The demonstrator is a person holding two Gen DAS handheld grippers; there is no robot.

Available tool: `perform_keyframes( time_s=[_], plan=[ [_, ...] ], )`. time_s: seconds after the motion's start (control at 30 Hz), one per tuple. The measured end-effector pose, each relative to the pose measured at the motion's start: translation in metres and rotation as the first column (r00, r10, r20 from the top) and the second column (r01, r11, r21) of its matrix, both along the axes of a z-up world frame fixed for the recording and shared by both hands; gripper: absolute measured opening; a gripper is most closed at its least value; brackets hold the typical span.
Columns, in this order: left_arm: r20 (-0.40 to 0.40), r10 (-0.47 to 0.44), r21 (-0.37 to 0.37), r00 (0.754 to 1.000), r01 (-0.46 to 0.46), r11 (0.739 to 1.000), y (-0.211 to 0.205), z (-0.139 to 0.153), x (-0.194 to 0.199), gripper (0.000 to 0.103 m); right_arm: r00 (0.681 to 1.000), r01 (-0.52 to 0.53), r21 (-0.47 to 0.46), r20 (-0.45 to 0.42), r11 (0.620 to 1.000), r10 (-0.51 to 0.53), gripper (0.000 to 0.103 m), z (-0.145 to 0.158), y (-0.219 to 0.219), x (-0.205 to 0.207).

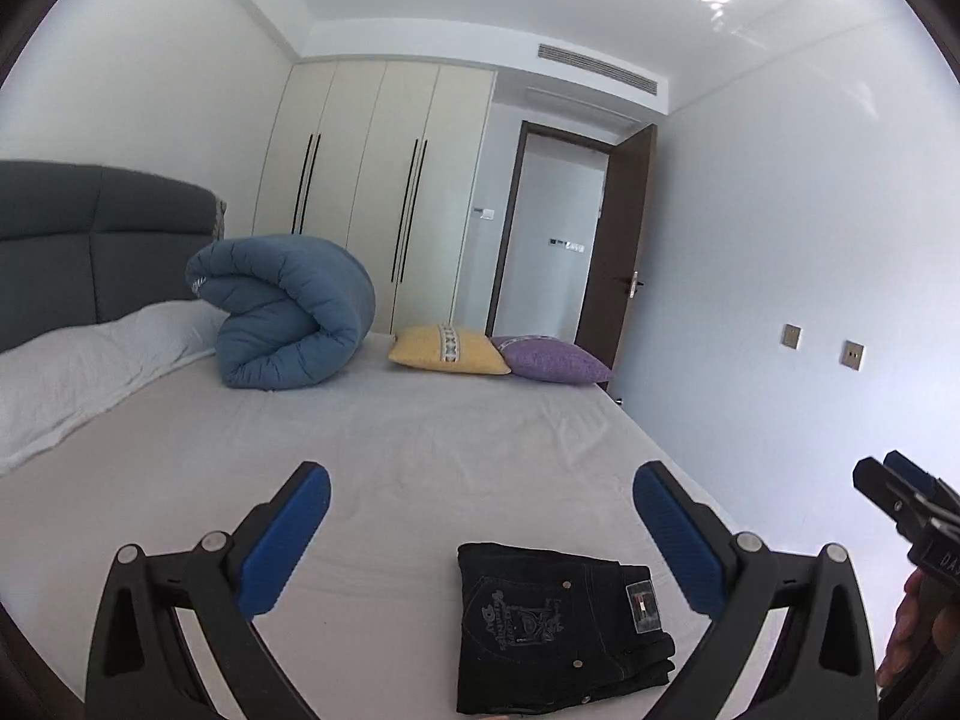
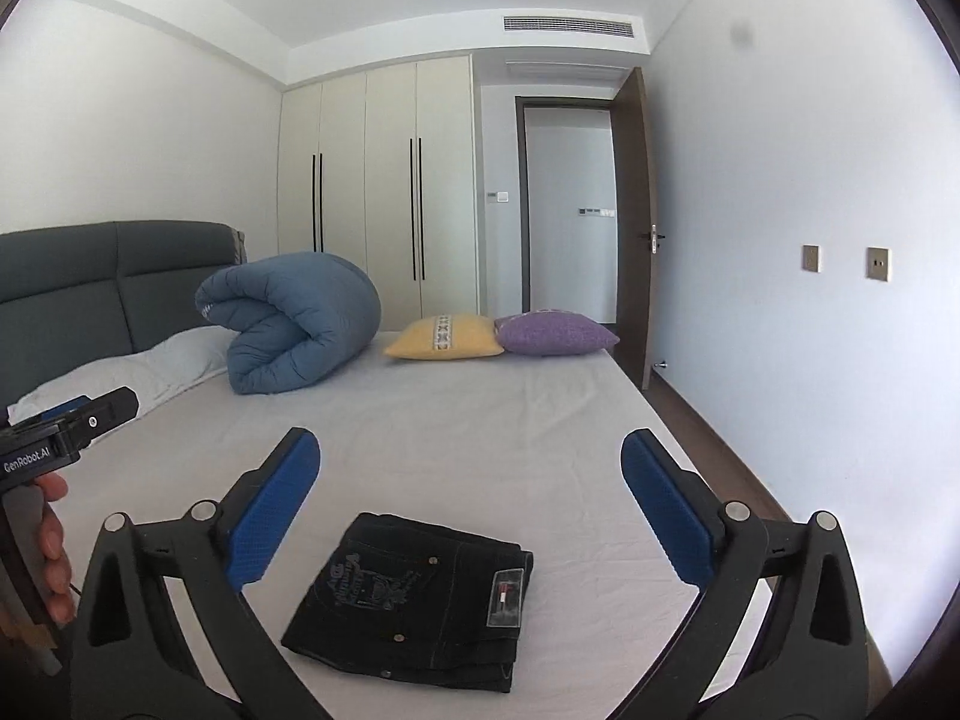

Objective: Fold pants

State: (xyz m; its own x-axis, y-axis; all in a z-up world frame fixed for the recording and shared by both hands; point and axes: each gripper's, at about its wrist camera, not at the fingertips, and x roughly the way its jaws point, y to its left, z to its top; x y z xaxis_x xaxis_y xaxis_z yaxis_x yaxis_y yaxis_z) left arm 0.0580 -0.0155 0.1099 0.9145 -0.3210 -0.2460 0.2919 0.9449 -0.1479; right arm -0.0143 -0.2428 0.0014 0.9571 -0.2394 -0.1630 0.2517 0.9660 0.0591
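Jeans (image 2: 414, 597), black and folded into a compact stack, lie on the white bedsheet (image 2: 480, 432) near its front edge, their near end cut off in the left view. Left gripper (image 1: 480, 525) hovers spread wide, holding nothing; right gripper (image 2: 471, 492) likewise gapes above them. Embroidered pocket lettering is unreadable.

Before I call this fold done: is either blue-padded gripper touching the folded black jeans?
Apart. In the right wrist view the right gripper is open above the folded black jeans; the left wrist view shows the left gripper likewise.
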Motion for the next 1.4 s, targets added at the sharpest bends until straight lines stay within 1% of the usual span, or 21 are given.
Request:
perform_keyframes(
  time_s=[0.07,0.17,0.2,0.23,0.3,0.37,0.43,0.47,0.57,0.63,0.83,0.93,1.03,1.4],
  plan=[
    [0.006,0.009,0.072,1.0,-0.009,0.997,-0.004,0.009,-0.006,0.103,1.0,-0.002,0.018,0.002,1.0,0.002,0.103,0.01,0.003,-0.009],
    [-0.004,0.029,0.169,1.0,-0.028,0.985,-0.01,0.011,-0.015,0.103,1.0,0.018,0.01,-0.017,1.0,-0.018,0.103,0.023,0.013,-0.017],
    [-0.024,0.028,0.181,0.999,-0.024,0.983,-0.013,0.008,-0.013,0.103,0.999,0.018,0.014,-0.033,1.0,-0.017,0.103,0.022,0.018,-0.023],
    [-0.071,0.026,0.191,0.997,-0.012,0.981,-0.015,0.007,-0.01,0.103,0.998,0.024,0.017,-0.058,1.0,-0.023,0.103,0.024,0.022,-0.027],
    [-0.147,0.038,0.183,0.988,-0.011,0.983,-0.021,-0.007,-0.006,0.103,0.991,0.045,0.024,-0.126,0.999,-0.041,0.103,0.023,0.029,-0.028],
    [-0.218,0.066,0.181,0.974,-0.026,0.983,-0.023,-0.015,-0.001,0.103,0.981,0.052,0.061,-0.189,0.997,-0.04,0.103,0.019,0.032,-0.028],
    [-0.269,0.076,0.178,0.96,-0.028,0.984,-0.025,-0.024,0.001,0.103,0.972,0.048,0.108,-0.232,0.993,-0.022,0.103,0.014,0.034,-0.029],
    [-0.296,0.088,0.184,0.951,-0.033,0.982,-0.027,-0.03,0.003,0.103,0.968,0.045,0.116,-0.251,0.992,-0.015,0.103,0.012,0.035,-0.028],
    [-0.362,0.088,0.177,0.928,-0.025,0.984,-0.029,-0.046,0.007,0.103,0.954,0.07,0.083,-0.298,0.994,-0.042,0.103,-0.002,0.038,-0.023],
    [-0.392,0.081,0.178,0.916,-0.011,0.984,-0.031,-0.052,0.008,0.103,0.943,0.08,0.082,-0.33,0.993,-0.049,0.103,-0.009,0.039,-0.021],
    [-0.434,0.09,0.219,0.896,0.008,0.976,-0.04,-0.068,0.007,0.103,0.91,0.107,0.144,-0.414,0.984,-0.039,0.103,-0.037,0.034,-0.004],
    [-0.447,0.091,0.229,0.89,0.015,0.973,-0.042,-0.074,0.009,0.103,0.9,0.106,0.149,-0.436,0.983,-0.031,0.103,-0.045,0.035,0.002],
    [-0.456,0.097,0.235,0.885,0.015,0.972,-0.043,-0.078,0.012,0.103,0.894,0.107,0.133,-0.447,0.985,-0.036,0.103,-0.047,0.035,0.007],
    [-0.464,0.107,0.244,0.88,0.011,0.97,-0.044,-0.084,0.013,0.103,0.885,0.101,0.137,-0.465,0.985,-0.026,0.103,-0.053,0.03,0.018]
  ],
)
